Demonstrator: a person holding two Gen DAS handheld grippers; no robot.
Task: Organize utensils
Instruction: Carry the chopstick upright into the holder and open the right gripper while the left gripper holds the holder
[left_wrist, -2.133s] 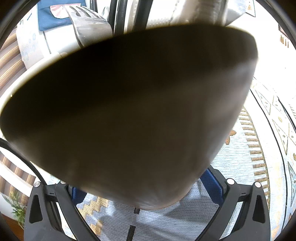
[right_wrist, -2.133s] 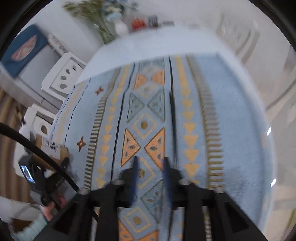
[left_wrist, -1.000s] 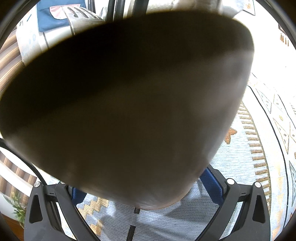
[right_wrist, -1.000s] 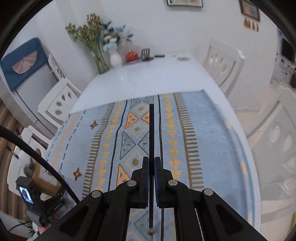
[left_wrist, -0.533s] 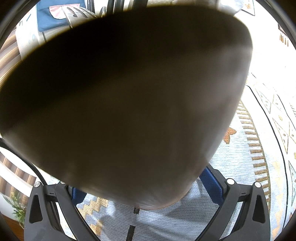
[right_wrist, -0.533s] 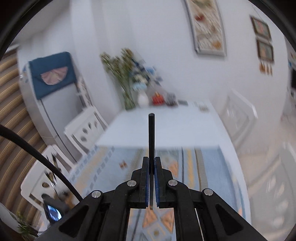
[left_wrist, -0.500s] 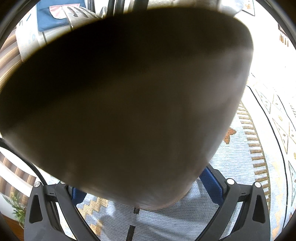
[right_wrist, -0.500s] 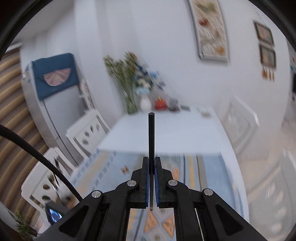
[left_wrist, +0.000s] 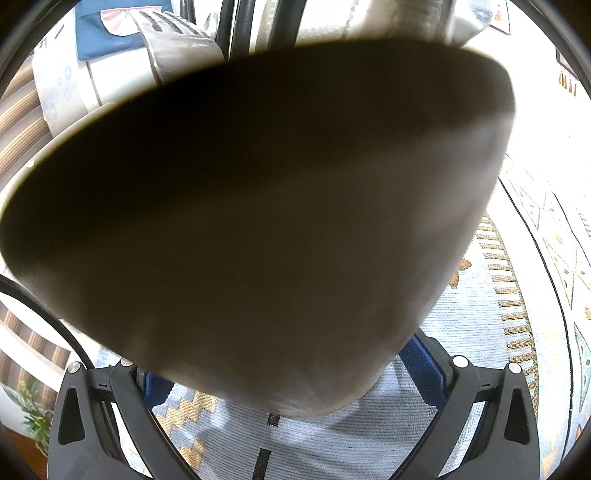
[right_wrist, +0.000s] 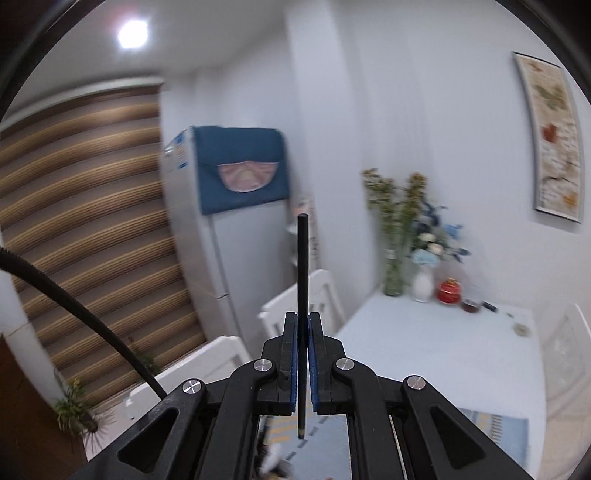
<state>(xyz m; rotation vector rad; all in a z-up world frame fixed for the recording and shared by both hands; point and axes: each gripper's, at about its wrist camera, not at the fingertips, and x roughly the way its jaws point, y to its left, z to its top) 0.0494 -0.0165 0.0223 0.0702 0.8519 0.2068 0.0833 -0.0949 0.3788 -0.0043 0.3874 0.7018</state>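
Observation:
A big dark, round utensil holder (left_wrist: 258, 221) fills the left wrist view. My left gripper (left_wrist: 291, 373) grips it near its base, with the blue pads (left_wrist: 421, 363) pressed against its sides. A slotted metal spatula (left_wrist: 177, 40) and black handles (left_wrist: 243, 26) stick out of its top. In the right wrist view my right gripper (right_wrist: 303, 321) is shut on a thin black chopstick (right_wrist: 303, 258). The chopstick stands upright between the pads, high above the table, and its lower tip shows below the fingers.
A blue patterned tablecloth (left_wrist: 480, 350) lies under the holder. Beyond the right gripper are a white table (right_wrist: 443, 350), a vase of flowers (right_wrist: 406, 229), a red pot (right_wrist: 448, 290), white chairs (right_wrist: 321, 295), a fridge (right_wrist: 229, 240) and striped blinds (right_wrist: 92, 221).
My right gripper has risen and tilted up with the chopstick; its view swung from the tablecloth to the fridge and wall. The left gripper and holder stay nearly still.

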